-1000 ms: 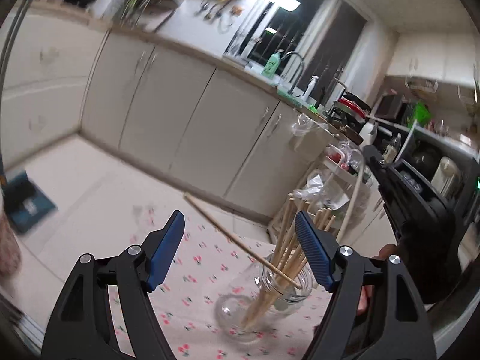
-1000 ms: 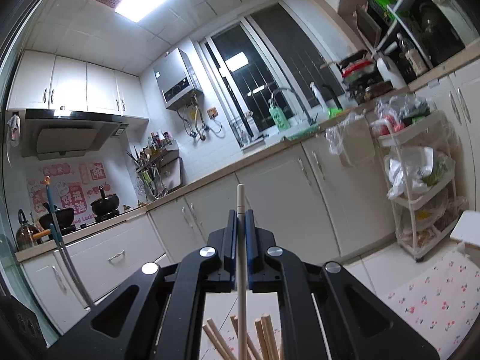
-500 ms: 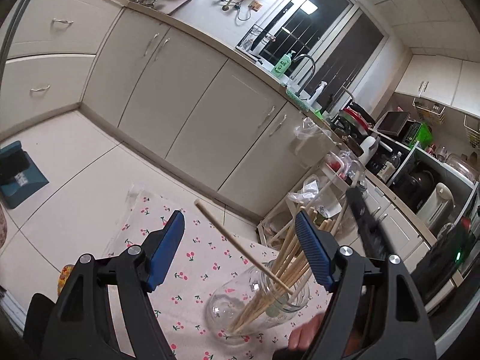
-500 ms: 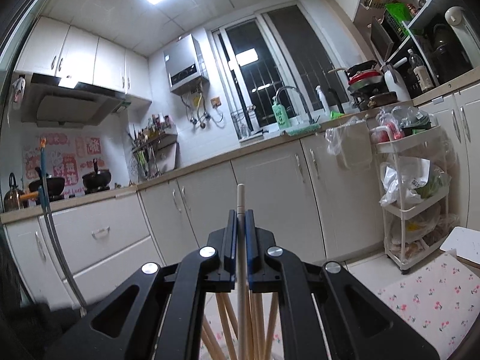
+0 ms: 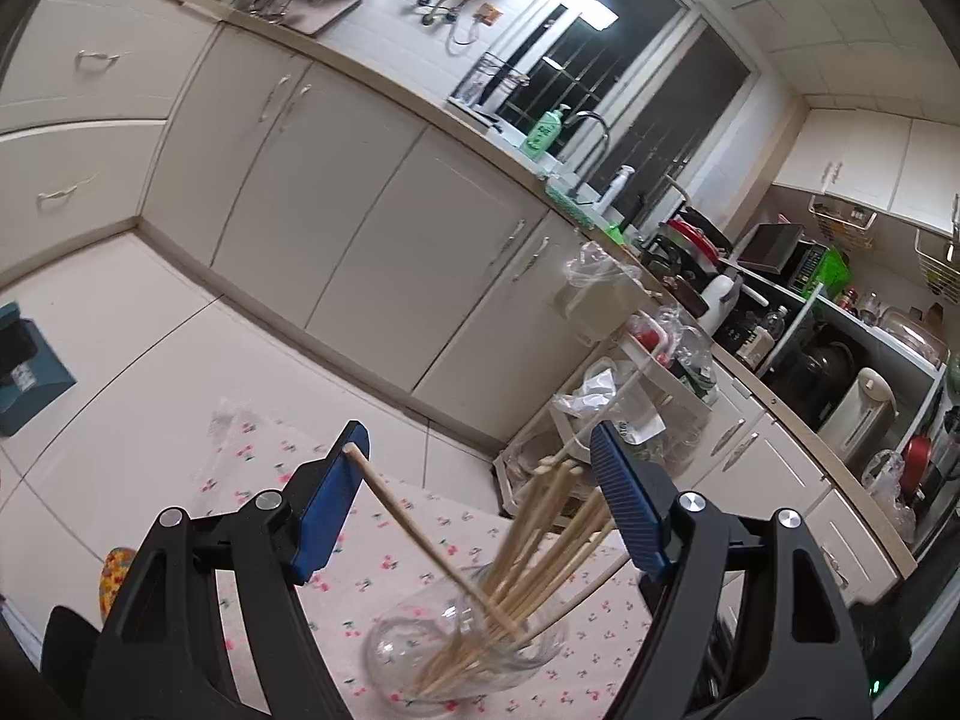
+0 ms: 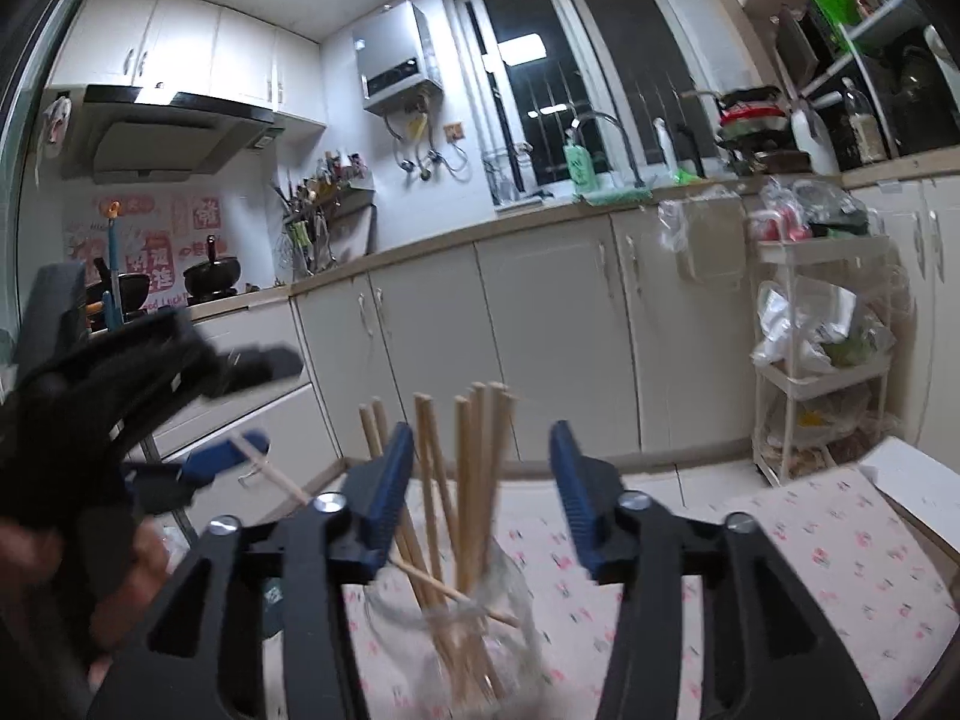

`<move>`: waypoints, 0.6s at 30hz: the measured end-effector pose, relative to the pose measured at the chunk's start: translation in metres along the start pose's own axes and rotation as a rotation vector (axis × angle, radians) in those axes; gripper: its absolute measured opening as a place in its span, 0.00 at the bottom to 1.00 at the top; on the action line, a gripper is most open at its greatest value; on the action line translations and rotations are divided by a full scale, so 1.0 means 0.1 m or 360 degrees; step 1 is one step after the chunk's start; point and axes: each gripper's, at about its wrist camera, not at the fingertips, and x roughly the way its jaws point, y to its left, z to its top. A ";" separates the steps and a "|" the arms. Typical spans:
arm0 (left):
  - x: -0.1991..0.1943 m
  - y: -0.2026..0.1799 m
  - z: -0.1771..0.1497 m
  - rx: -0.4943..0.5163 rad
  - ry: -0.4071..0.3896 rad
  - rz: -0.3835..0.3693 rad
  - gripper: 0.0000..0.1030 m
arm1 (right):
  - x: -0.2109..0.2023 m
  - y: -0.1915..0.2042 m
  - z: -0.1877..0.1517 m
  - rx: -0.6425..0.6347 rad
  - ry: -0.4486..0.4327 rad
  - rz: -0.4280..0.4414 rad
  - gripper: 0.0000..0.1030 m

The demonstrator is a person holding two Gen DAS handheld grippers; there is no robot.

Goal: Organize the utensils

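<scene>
A clear glass jar stands on a cherry-print tablecloth and holds several wooden chopsticks. One chopstick leans out to the left, its tip at the left pad of my left gripper. That gripper is open and straddles the jar from above. My right gripper is just above the jar, its jaws opening. The upright chopsticks stand loose between its pads, which press on nothing. In the right wrist view my left gripper is blurred at the left, held by a hand.
White base cabinets line the far wall under a counter with a sink. A white shelf cart stuffed with bags stands to the right. A white box lies at the table's right edge, and a colourful object lies on the left.
My right gripper sank toward the jar and its jaws parted, letting go of the single chopstick it held upright. It has left the left wrist view, where the leaning chopstick now meets the left pad.
</scene>
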 end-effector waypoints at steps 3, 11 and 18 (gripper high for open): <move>0.06 -0.21 0.08 0.0056 0.0013 -0.0038 0.70 | -0.22 -0.17 -0.05 0.0049 0.0061 -0.0056 0.57; 0.11 -0.85 0.22 0.0219 0.0050 -0.0125 0.73 | -0.72 -0.63 -0.20 0.0197 0.0195 -0.0177 0.58; -0.37 -1.02 0.40 0.0222 -0.0115 -0.0080 0.77 | -0.95 -0.75 -0.16 0.0255 0.0217 -0.0203 0.63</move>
